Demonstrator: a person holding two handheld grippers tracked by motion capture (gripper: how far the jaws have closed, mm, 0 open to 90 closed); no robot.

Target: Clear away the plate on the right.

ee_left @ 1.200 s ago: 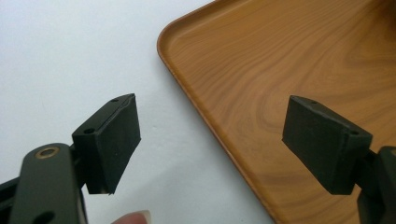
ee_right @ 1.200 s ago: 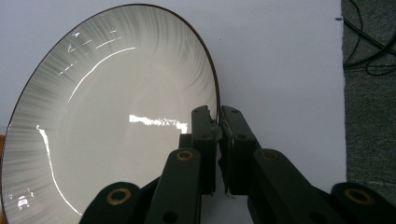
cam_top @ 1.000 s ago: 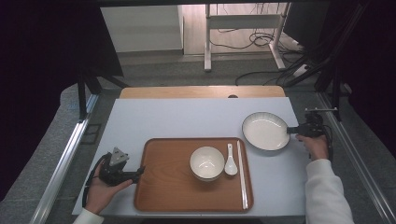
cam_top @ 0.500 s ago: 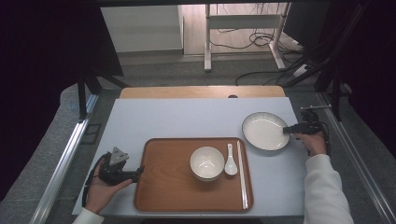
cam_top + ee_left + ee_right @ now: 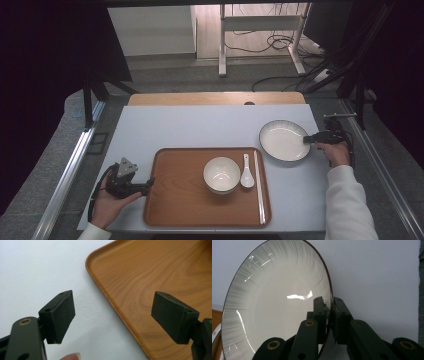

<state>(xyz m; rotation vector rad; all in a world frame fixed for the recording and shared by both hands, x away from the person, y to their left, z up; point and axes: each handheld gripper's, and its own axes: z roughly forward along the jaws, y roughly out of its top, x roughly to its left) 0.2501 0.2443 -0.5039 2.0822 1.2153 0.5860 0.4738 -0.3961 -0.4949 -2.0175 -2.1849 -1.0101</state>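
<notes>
Now right gripper (image 5: 309, 139) re-clamped on plate (image 5: 283, 140) rim after brief loosening; plate nudged rightward; left gripper (image 5: 148, 184) wide, idle beside tray (image 5: 175, 212).

- The pale blue-white surface (image 5: 200, 130) sat over a wooden board (image 5: 215, 98).
- Grey floor (image 5: 165, 75) lay beyond.
- A white metal stand (image 5: 260, 22) stood above tangled cables (image 5: 280, 47).
- Both sides were dark.

A wooden tray (image 5: 175, 200) lies at the near middle of the pale table (image 5: 200, 127). On it, right of centre, stands a white bowl (image 5: 221, 174), with a white spoon (image 5: 247, 175) just to its right. A pair of chopsticks (image 5: 259, 187) lies along the tray's right edge, running near to far
</notes>
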